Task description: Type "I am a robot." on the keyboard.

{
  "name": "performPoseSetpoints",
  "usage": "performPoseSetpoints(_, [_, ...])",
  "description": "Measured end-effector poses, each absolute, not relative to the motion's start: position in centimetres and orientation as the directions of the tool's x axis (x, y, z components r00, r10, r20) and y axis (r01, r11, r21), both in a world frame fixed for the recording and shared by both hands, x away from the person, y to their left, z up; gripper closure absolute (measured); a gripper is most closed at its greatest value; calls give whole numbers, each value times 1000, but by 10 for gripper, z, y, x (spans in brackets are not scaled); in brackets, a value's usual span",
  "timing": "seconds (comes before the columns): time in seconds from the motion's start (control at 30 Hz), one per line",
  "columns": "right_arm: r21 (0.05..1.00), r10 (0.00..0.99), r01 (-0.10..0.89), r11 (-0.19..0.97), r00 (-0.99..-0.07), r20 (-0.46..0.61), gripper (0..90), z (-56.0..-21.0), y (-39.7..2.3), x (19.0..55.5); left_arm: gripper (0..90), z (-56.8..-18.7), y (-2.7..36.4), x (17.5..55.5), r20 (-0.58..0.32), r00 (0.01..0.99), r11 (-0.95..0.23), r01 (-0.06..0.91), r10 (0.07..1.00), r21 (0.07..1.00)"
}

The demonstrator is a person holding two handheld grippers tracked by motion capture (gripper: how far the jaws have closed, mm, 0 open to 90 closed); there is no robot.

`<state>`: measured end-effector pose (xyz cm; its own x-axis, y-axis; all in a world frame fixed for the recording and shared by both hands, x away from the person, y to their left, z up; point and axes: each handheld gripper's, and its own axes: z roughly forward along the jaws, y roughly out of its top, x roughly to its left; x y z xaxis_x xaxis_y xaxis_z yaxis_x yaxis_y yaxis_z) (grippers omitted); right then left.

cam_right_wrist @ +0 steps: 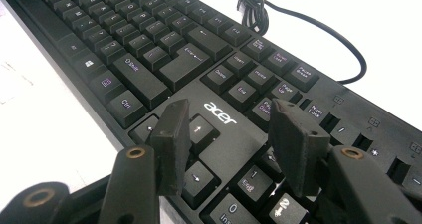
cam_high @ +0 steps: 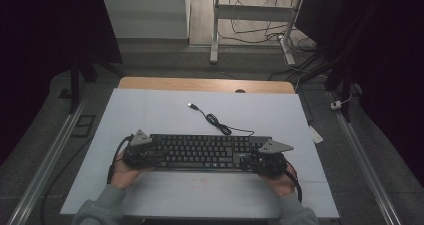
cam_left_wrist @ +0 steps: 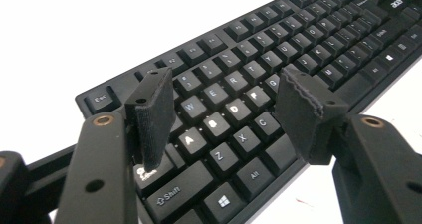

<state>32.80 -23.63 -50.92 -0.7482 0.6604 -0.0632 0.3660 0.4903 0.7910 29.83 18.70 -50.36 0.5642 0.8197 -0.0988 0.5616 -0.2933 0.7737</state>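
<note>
Both claws over the ends of the keyboard (cam_high: 202, 151)

We held the left gripper (cam_left_wrist: 226, 109) with its jaws wide and empty above the letter keys, the A, S and D keys lying between and just beyond its pads. We kept the right gripper (cam_right_wrist: 229, 134) likewise spread and gripping nothing, above the arrow keys and number pad, the keyboard's cable (cam_right_wrist: 298, 22) curling well beyond it on the white table (cam_high: 150, 110).

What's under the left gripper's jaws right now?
The keyboard's left end: letter keys, Shift and Windows keys show beneath the open left gripper. The left pad hides the keys behind it.
</note>
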Motion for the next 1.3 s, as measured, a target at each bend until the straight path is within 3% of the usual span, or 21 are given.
performPoseSetpoints(0.53, [784, 657, 364, 502, -750, -73, 511, -510, -235, 328, 480, -510, 202, 304, -83, 518, -280, 582, 851, 763])
performPoseSetpoints(0.7, [784, 657, 364, 503, -750, -73, 511, -510, -235, 328, 569, -513, 204, 305, -83, 524, -290, 589, 848, 755])
performPoseSetpoints(1.07, [784, 659, 365, 503, -749, -74, 511, -511, -235, 328, 864, -518, 198, 307, -61, 569, -354, 587, 820, 728])
performPoseSetpoints(1.3, [781, 659, 366, 507, -748, -77, 511, -511, -235, 328, 889, -521, 193, 309, -46, 577, -374, 586, 816, 719])
